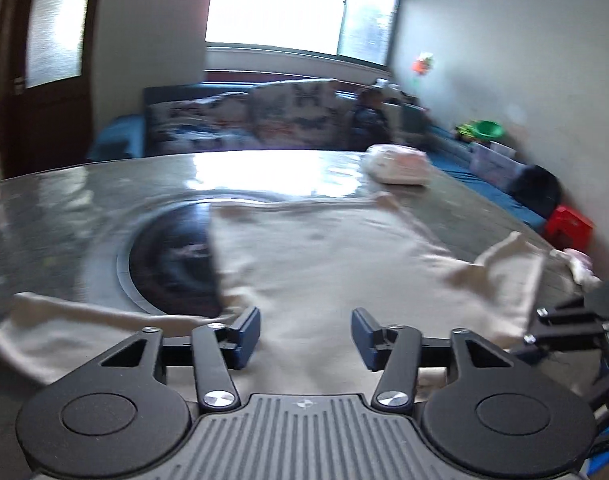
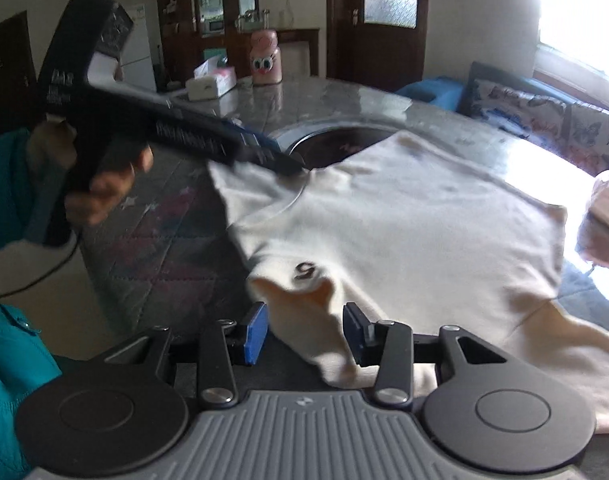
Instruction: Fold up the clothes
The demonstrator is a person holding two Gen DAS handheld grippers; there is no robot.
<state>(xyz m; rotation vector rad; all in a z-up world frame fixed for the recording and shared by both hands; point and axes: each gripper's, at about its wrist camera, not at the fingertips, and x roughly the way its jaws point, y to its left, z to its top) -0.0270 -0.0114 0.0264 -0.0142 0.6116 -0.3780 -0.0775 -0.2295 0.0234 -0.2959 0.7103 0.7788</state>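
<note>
I hold two grippers over one cream shirt (image 1: 336,252) that lies spread on a grey stone table (image 1: 84,208).

In my left wrist view, my left gripper (image 1: 306,334) fills the bottom of the frame. Its two blue-padded fingers (image 1: 248,330) stand apart with nothing between them; the cloth lies flat underneath. The shirt covers the middle and right of the frame, and one round dark well (image 1: 172,264) sunk in the table shows at centre left, partly covered by the shirt's edge. One white bundle (image 1: 398,164) sits on the far side of the table, upper right of centre. Behind the table runs one blue sofa (image 1: 116,136) with patterned cushions, under one bright window (image 1: 280,4). At the right edge the black frame of my other gripper pokes in.

In my right wrist view, my right gripper (image 2: 304,334) sits at the bottom. Its two fingers stand partly apart, with one raised fold of the shirt (image 2: 404,236) between them; the fold touches the right pad, but I cannot tell whether the pads press on it. One dark number is printed just above that fold. At upper left, my left hand (image 2: 104,188) holds the left gripper, its tip at the shirt's far corner beside the well. On the far end of the table stand one tissue box (image 2: 210,82) and one pink jar (image 2: 265,58) with cartoon eyes.
</note>
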